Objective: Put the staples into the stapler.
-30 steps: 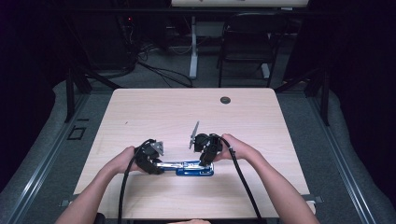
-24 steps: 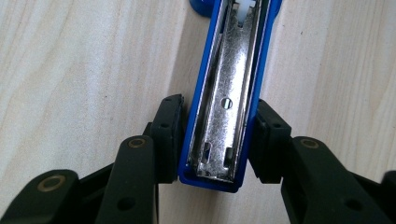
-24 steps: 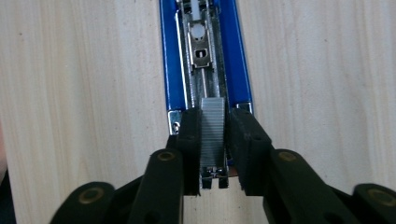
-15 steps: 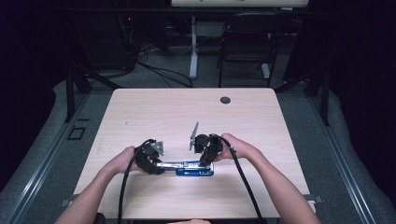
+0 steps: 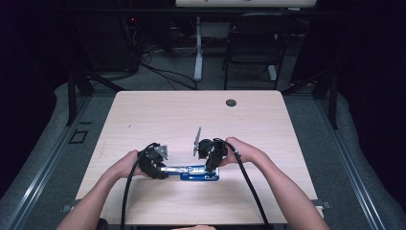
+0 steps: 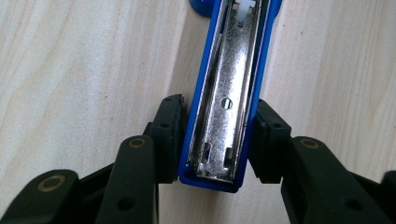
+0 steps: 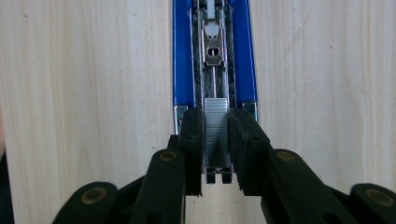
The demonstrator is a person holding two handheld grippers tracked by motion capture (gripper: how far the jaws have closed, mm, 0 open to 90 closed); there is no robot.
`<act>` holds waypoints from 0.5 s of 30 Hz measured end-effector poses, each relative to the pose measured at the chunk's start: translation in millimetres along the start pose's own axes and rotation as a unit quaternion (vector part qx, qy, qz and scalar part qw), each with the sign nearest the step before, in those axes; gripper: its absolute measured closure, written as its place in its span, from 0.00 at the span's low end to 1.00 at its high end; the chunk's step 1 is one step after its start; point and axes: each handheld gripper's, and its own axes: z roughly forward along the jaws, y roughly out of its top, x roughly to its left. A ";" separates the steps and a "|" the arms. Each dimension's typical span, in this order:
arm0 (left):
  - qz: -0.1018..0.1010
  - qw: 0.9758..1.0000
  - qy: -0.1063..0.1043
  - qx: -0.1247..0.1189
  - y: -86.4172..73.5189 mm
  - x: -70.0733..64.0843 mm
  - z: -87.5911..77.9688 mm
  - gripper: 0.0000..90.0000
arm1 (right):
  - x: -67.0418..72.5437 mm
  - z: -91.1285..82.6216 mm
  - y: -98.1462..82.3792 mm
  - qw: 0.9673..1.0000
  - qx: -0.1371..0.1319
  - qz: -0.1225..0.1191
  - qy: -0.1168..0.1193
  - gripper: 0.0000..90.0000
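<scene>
The left gripper (image 6: 219, 140) clamps the blue stapler (image 6: 229, 93) by its sides, pinning it flat on the table (image 5: 143, 120) near the front edge. That steadies it so the right gripper (image 7: 215, 140), pads pressed on the staple strip (image 7: 216, 135), can seat it in the open channel.

This looks like a lab or recording room rather than a home. A plain light-wood table (image 5: 191, 115) stands alone on grey carpet (image 5: 335, 158) in a dark space, with bundles of cables (image 5: 163, 72) on the floor behind it, a black chair (image 5: 253, 43), and metal frame legs (image 5: 76, 91) flanking the table.
</scene>
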 end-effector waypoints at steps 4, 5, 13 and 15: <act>0.000 1.000 0.002 0.000 0.0 -0.4 0.0 0.67 | -0.6 -5.2 -4.1 1.000 -0.011 0.007 0.000 0.83; 0.000 1.000 0.002 0.000 0.1 -0.4 0.0 0.67 | -0.7 -5.4 -5.4 1.000 -0.016 0.010 0.000 0.83; 0.000 1.000 0.001 0.001 0.3 -0.2 0.1 0.67 | -2.4 -1.4 -5.7 1.000 -0.003 0.006 -0.001 0.87; 0.000 1.000 0.000 0.000 0.1 -0.1 0.2 0.67 | -1.6 -1.5 -4.7 1.000 0.001 0.001 -0.002 0.87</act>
